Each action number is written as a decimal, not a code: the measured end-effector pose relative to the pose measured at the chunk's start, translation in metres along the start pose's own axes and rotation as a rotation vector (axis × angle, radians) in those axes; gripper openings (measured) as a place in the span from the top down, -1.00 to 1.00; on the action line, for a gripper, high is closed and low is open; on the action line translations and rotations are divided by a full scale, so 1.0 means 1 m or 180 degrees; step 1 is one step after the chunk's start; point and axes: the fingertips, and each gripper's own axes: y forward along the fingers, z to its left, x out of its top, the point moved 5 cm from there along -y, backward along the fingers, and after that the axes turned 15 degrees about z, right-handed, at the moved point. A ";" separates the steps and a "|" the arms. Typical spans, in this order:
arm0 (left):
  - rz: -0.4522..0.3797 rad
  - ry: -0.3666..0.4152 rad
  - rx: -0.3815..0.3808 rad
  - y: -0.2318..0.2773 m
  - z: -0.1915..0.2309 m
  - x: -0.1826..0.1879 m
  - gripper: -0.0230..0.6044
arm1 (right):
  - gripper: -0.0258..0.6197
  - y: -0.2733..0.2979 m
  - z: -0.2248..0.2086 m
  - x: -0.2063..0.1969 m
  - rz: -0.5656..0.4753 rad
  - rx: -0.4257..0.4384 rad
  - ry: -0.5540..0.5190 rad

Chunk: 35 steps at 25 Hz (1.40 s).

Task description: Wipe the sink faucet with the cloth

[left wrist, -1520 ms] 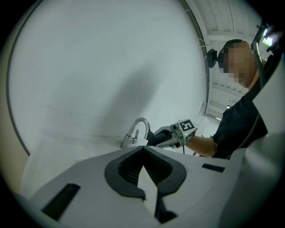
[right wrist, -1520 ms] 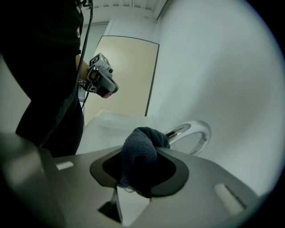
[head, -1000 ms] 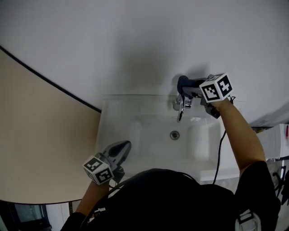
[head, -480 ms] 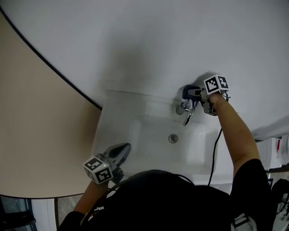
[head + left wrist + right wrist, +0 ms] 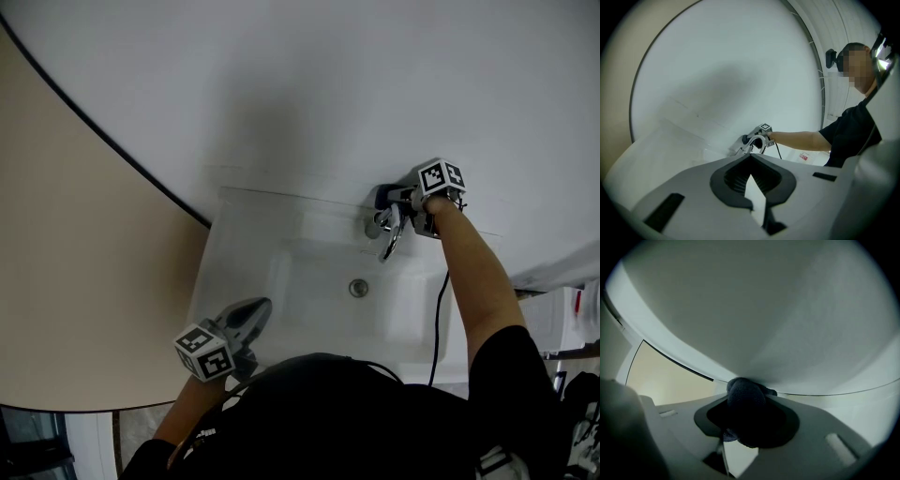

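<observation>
A white sink (image 5: 234,246) is fixed to a pale wall, with a chrome faucet (image 5: 387,234) at its back edge. My right gripper (image 5: 395,200) is behind the faucet's top, shut on a dark blue cloth (image 5: 383,198) that rests against the faucet body. In the right gripper view the bunched cloth (image 5: 745,413) fills the jaws of the right gripper (image 5: 746,394) and hides the faucet. My left gripper (image 5: 258,309) hangs shut and holding nothing over the sink's front left rim. From the left gripper (image 5: 751,161) the faucet (image 5: 752,143) shows far off.
A drain (image 5: 358,288) sits in the middle of the basin. A beige panel (image 5: 75,281) with a dark curved edge lies left of the sink. A black cable (image 5: 439,319) trails from the right gripper along the arm. White shelving (image 5: 577,314) stands at the right edge.
The right gripper has slid the cloth slightly left along the top of the faucet. The head view shifted a second ago. The left gripper has stayed in place.
</observation>
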 end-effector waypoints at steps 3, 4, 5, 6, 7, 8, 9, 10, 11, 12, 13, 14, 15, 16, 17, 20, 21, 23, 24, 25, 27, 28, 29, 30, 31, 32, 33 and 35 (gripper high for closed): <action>0.0012 -0.0025 0.0014 0.002 0.000 -0.003 0.95 | 0.49 0.007 -0.007 0.000 0.0055 -0.0005 0.0087; 0.0016 -0.0036 0.0018 0.002 0.001 -0.005 0.95 | 0.49 0.009 -0.009 0.000 0.0062 0.0009 0.0127; 0.0021 -0.0046 0.0023 0.002 0.001 -0.006 0.95 | 0.49 0.011 -0.012 -0.001 0.0062 0.0035 0.0171; 0.0026 -0.0056 0.0031 0.002 0.002 -0.007 0.95 | 0.49 0.012 -0.014 -0.001 0.0056 0.0071 0.0213; 0.0031 -0.0066 0.0041 0.002 0.003 -0.007 0.95 | 0.49 0.013 -0.015 -0.002 0.0046 0.0111 0.0248; 0.0034 -0.0074 0.0052 0.001 0.004 -0.008 0.95 | 0.49 0.013 -0.016 -0.002 0.0035 0.0147 0.0271; 0.0038 -0.0079 0.0064 0.000 0.004 -0.008 0.95 | 0.49 0.013 -0.015 -0.003 0.0025 0.0172 0.0278; 0.0042 -0.0083 0.0076 -0.001 0.005 -0.007 0.95 | 0.49 0.011 -0.014 -0.003 0.0019 0.0184 0.0266; 0.0039 -0.0085 0.0084 -0.003 0.005 -0.006 0.95 | 0.50 0.010 -0.012 -0.003 0.0015 0.0183 0.0235; 0.0026 -0.0087 0.0084 -0.004 0.006 -0.006 0.95 | 0.50 0.008 -0.010 -0.003 0.0011 0.0172 0.0189; 0.0009 -0.0088 0.0081 -0.005 0.008 -0.005 0.95 | 0.50 0.005 -0.008 -0.003 0.0002 0.0154 0.0133; -0.0003 -0.0088 0.0080 -0.005 0.009 -0.005 0.95 | 0.51 0.003 -0.006 -0.004 -0.0012 0.0134 0.0080; -0.0011 -0.0089 0.0079 -0.005 0.010 -0.005 0.95 | 0.51 0.001 -0.004 -0.004 -0.0029 0.0120 0.0039; -0.0013 -0.0091 0.0075 -0.005 0.011 -0.005 0.95 | 0.51 -0.001 -0.002 -0.005 -0.0046 0.0116 0.0013; -0.0011 -0.0092 0.0067 -0.004 0.011 -0.004 0.95 | 0.51 -0.003 -0.001 -0.005 -0.0063 0.0121 -0.0001; -0.0002 -0.0074 0.0036 -0.001 0.011 -0.003 0.95 | 0.51 -0.009 0.003 -0.006 -0.0113 0.0140 -0.0047; -0.0003 -0.0069 0.0028 -0.001 0.010 -0.002 0.95 | 0.51 -0.011 0.005 -0.007 -0.0130 0.0144 -0.0073; -0.0009 -0.0061 0.0017 -0.001 0.009 -0.001 0.95 | 0.51 -0.017 0.010 -0.009 -0.0160 0.0153 -0.0134; -0.0012 -0.0055 0.0013 -0.001 0.008 0.000 0.95 | 0.51 -0.020 0.013 -0.010 -0.0173 0.0156 -0.0168; -0.0017 -0.0049 0.0009 -0.002 0.008 0.000 0.95 | 0.51 -0.024 0.016 -0.011 -0.0187 0.0158 -0.0204; -0.0024 -0.0042 0.0006 -0.003 0.008 0.001 0.95 | 0.51 -0.030 0.024 -0.014 -0.0213 0.0163 -0.0281; -0.0025 -0.0040 0.0004 -0.003 0.008 0.001 0.95 | 0.51 -0.033 0.028 -0.015 -0.0224 0.0158 -0.0325; -0.0024 -0.0039 0.0000 -0.003 0.007 0.001 0.95 | 0.51 -0.036 0.032 -0.016 -0.0232 0.0140 -0.0383; -0.0023 -0.0040 -0.0005 -0.003 0.007 0.001 0.95 | 0.51 -0.039 0.037 -0.018 -0.0239 0.0112 -0.0458; -0.0022 -0.0041 -0.0010 -0.003 0.006 0.001 0.95 | 0.51 -0.042 0.042 -0.020 -0.0244 0.0079 -0.0545; -0.0022 -0.0040 -0.0016 -0.003 0.006 0.001 0.95 | 0.51 -0.045 0.048 -0.022 -0.0248 0.0050 -0.0633; -0.0024 -0.0040 -0.0019 -0.003 0.005 0.000 0.95 | 0.51 -0.048 0.054 -0.024 -0.0251 0.0024 -0.0717; -0.0028 -0.0040 -0.0023 -0.004 0.005 0.000 0.95 | 0.51 -0.052 0.065 -0.031 -0.0248 -0.0065 -0.0881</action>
